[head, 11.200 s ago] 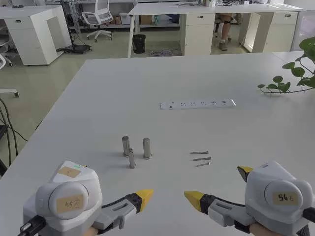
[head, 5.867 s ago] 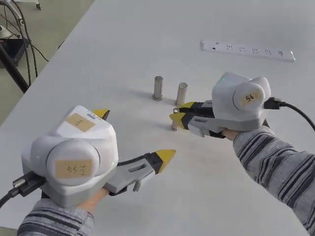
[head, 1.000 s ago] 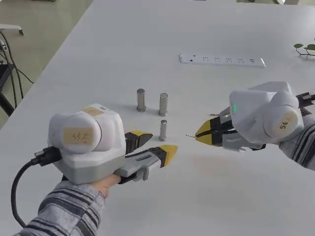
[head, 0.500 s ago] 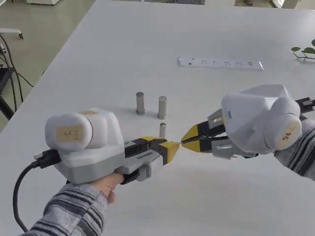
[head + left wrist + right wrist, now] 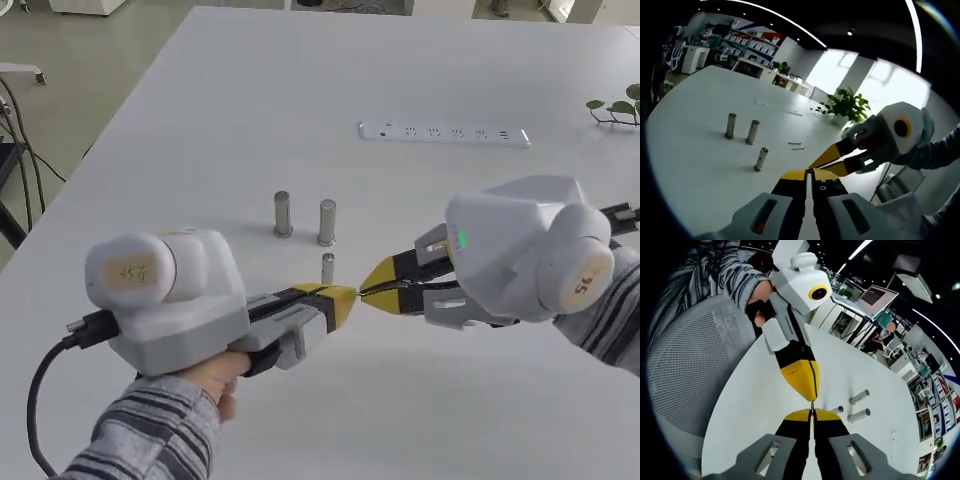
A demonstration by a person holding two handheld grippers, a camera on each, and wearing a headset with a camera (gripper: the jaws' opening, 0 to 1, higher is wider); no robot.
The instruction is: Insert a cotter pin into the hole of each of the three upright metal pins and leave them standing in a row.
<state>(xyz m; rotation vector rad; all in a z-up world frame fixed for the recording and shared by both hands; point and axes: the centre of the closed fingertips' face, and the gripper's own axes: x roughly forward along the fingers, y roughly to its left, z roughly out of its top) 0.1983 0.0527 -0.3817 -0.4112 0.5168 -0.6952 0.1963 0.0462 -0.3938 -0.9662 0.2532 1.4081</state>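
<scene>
Three upright metal pins stand on the white table [image 5: 200, 120]: two in a row at the back [image 5: 283, 215] [image 5: 327, 222] and a shorter one [image 5: 327, 268] in front. Just in front of the short pin, both grippers meet tip to tip above the table. My right gripper [image 5: 368, 291] is shut on a thin cotter pin [image 5: 811, 405]. My left gripper [image 5: 344, 296] is shut on the pin's other end. In the left gripper view, my own jaws [image 5: 809, 173] are closed, with the right gripper's yellow tips [image 5: 816, 165] touching them. Two more cotter pins [image 5: 796, 146] lie on the table beyond.
A white power strip [image 5: 443, 134] lies further back on the table. Plant leaves [image 5: 615, 108] reach in at the far right edge. The table's left edge drops to the floor, where a black cable [image 5: 25, 150] runs. A mesh chair [image 5: 695, 380] is behind the left hand.
The right gripper brought the cotter pin left to meet the left gripper. The left gripper's jaws, open a second ago, have shut on the pin's free end.
</scene>
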